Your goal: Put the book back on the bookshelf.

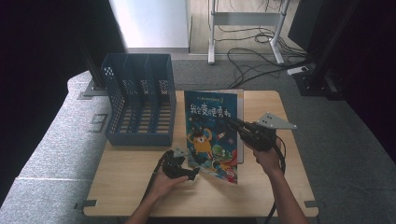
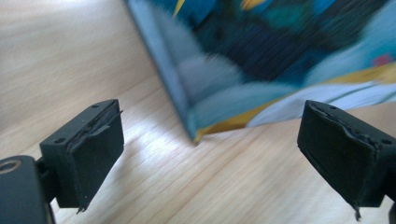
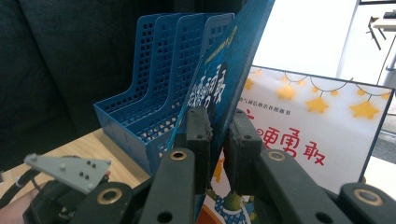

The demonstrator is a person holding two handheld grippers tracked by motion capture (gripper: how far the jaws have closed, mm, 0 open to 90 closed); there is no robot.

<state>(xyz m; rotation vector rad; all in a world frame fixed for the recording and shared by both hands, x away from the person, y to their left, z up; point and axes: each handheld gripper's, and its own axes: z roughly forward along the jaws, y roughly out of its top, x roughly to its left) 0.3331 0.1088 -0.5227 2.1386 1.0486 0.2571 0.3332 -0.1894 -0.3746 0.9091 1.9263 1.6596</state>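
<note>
While my right gripper (image 1: 232, 122) has its jaws pressed together on the cover of the picture book (image 1: 212, 135), I am tilting that book up off its far side, so it stands slanted rather than flat. From the right gripper view the pinch sits on the book's edge, with the cover rising straight ahead of the jaws and a second book (image 3: 322, 135) lying flat beyond and to the side of them. Ahead and across from the clamped edge stands the blue file rack (image 1: 140, 98), its slots facing up, which I judge is where the lifted book is meant to go.

My left gripper (image 1: 192, 173) rests low on the table (image 1: 121, 186), jaws spread wide with nothing between them. Just in front of them, in the left gripper view, the book's near corner (image 2: 196, 133) touches the wood. I keep it there, I think, to steady that corner as a pivot while the other hand raises the cover.
</note>
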